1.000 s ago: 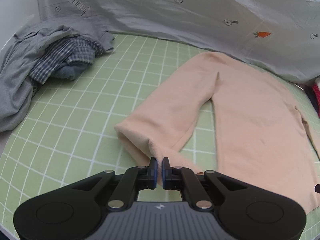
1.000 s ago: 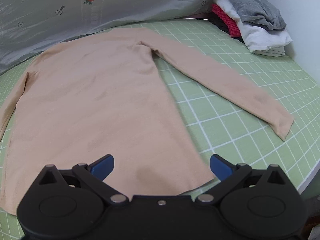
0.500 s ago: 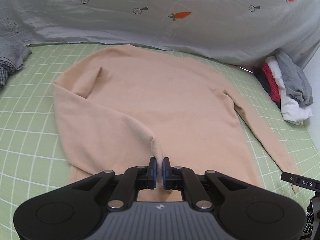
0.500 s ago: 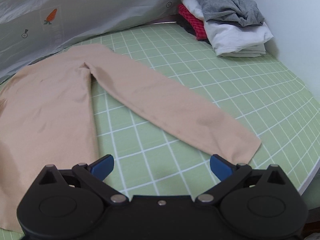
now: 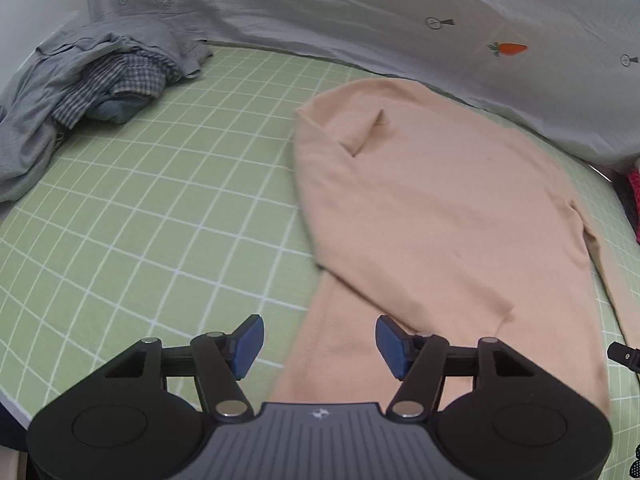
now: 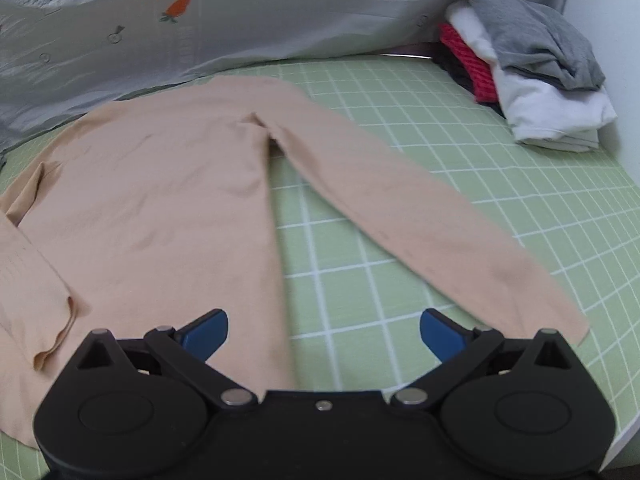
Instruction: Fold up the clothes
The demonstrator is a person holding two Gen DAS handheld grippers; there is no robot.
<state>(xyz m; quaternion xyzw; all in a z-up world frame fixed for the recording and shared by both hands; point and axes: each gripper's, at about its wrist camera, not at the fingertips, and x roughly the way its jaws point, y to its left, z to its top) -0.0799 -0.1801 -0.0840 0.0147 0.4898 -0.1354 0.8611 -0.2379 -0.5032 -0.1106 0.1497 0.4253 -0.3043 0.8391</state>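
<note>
**Both claws wide over a half-folded peach top**

While the peach top (image 5: 440, 208) lies flat on the green grid mat (image 5: 160, 208), the left gripper (image 5: 319, 338) hangs over its near edge with jaws spread wide and nothing between them. One sleeve (image 5: 400, 248) is folded across the body of the top, its cuff lying near that gripper. A heap of grey and checked clothes (image 5: 80, 92) sits at the mat's far left corner, well apart from the top. A grey sheet with carrot prints (image 5: 400, 20) hangs along the back.

From the right wrist view, the right gripper (image 6: 324, 330) is also wide open and empty, poised above the mat between the top's body (image 6: 160, 200) and its other sleeve (image 6: 400, 208). That sleeve lies stretched out flat toward the right. A stack of folded clothes (image 6: 532, 80) rests at the far right corner, apart from the sleeve.
</note>
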